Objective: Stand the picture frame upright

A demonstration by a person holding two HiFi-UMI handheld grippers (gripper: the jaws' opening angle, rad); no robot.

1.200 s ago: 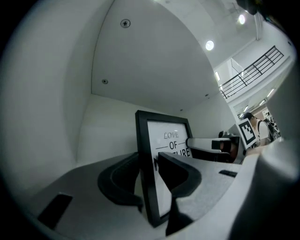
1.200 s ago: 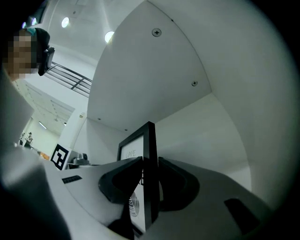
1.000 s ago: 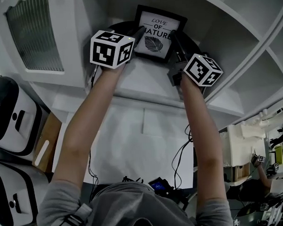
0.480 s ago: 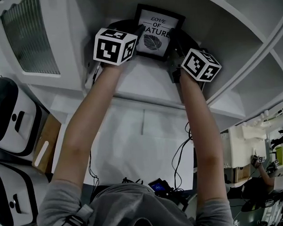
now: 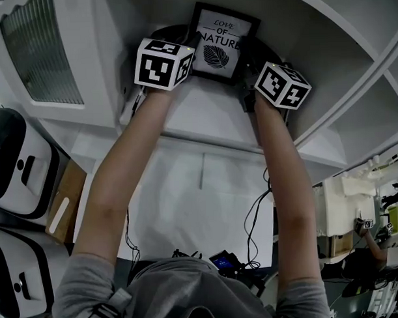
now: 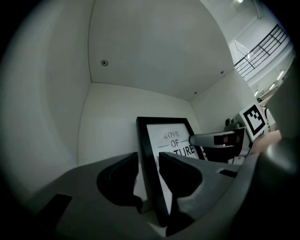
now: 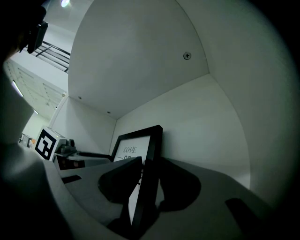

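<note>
A black picture frame (image 5: pixel 219 45) with a white print stands upright at the back of a white shelf cubby, leaning close to the rear wall. My left gripper (image 5: pixel 196 44) straddles the picture frame's (image 6: pixel 169 149) left edge. Its jaws have just been opening: light shows between the outer finger (image 6: pixel 123 180) and the edge. My right gripper (image 5: pixel 245 54) straddles the picture frame's (image 7: pixel 149 154) right edge. Its jaws have also just been opening, and the fingers (image 7: pixel 123 180) lie close beside the edge. Each gripper view shows the other gripper across the print.
The cubby's (image 5: pixel 210 115) side walls stand close outside both grippers. A ribbed-glass cabinet door (image 5: pixel 42 53) is at the left. Below lie a white table (image 5: pixel 201 207) with cables, white appliances (image 5: pixel 13 161) and a cardboard box (image 5: pixel 63 199).
Both grippers have slid a little deeper into the cubby along the frame's sides. The frame stays upright in the same spot.
</note>
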